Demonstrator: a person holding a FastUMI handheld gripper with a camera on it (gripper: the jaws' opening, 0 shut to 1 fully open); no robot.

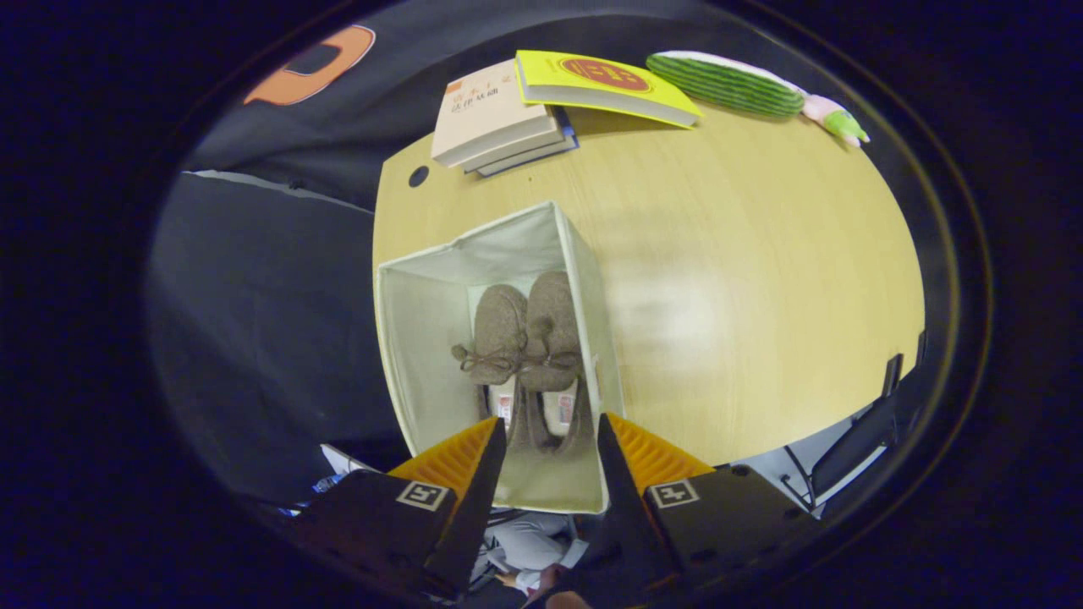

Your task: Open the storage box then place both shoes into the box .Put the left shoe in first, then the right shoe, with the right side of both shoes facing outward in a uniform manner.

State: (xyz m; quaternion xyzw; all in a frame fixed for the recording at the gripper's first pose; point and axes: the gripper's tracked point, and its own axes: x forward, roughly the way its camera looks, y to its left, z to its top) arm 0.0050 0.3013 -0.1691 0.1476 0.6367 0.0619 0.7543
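table | on it: storage box; stacked books; yellow book; green plush toy

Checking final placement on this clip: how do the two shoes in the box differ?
The left-hand shoe sits nearer the box's middle; the right-hand shoe lies against its wall and reaches slightly farther. Both are brown, bow-laced, toes pointing away from the open gripper, which holds nothing.
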